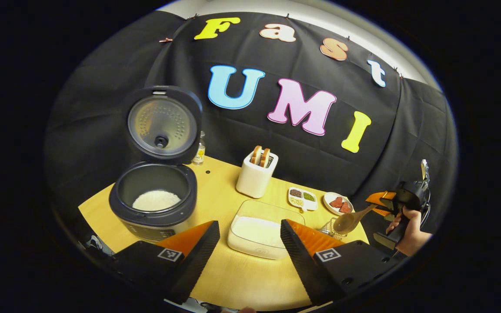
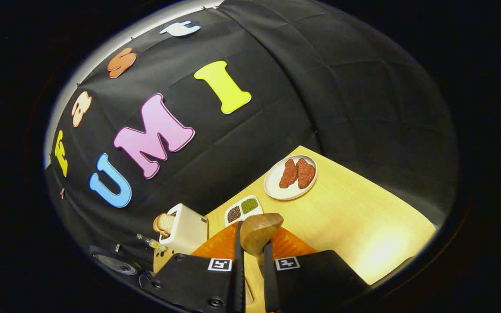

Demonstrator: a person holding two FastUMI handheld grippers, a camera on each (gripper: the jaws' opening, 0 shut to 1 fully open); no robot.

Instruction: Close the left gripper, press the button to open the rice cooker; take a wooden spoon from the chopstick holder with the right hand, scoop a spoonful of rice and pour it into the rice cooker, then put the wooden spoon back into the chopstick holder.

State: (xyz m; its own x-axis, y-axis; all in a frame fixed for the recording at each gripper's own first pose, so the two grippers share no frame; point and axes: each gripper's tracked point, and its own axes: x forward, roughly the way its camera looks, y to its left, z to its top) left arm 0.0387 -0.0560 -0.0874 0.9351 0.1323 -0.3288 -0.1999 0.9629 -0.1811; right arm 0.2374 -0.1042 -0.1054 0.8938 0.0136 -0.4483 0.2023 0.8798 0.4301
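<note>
A: Start at the left of the left gripper view. What's there?

B: The rice cooker (image 1: 155, 200) stands on the wooden table (image 1: 242, 278) with its lid (image 1: 162, 125) swung up and back. White rice lies in the bottom of its pot. Just behind it, against the wall, is a small bottle (image 1: 198, 150).

A: And the left gripper?

B: The left gripper (image 1: 250, 243) hangs over the near edge of the table with its two fingers spread wide, nothing between them. Through the gap I see a clear rice container (image 1: 261, 228) with white rice inside.

A: Further right?

B: Behind the container is a white toaster (image 1: 256, 174) with two slices of bread standing in it. Then a small divided dish of beans (image 1: 302, 198), then a white plate with two reddish pieces (image 1: 338, 203). Near the table's right edge sits the wire chopstick holder (image 1: 332, 228).

A: Where is the wooden spoon?

B: The wooden spoon (image 1: 351, 220) is in the air just above the holder, bowl pointing toward the table. The right gripper (image 1: 383, 204) grips its handle, and a hand (image 1: 411, 234) holds that gripper by its grip.

A: Does the right gripper view agree?

B: Yes. Both fingers are drawn in tight on the spoon's handle, and the spoon's bowl sticks out past the tips. The bowl looks empty. The toaster, the bean dish and the plate lie beyond it.
</note>
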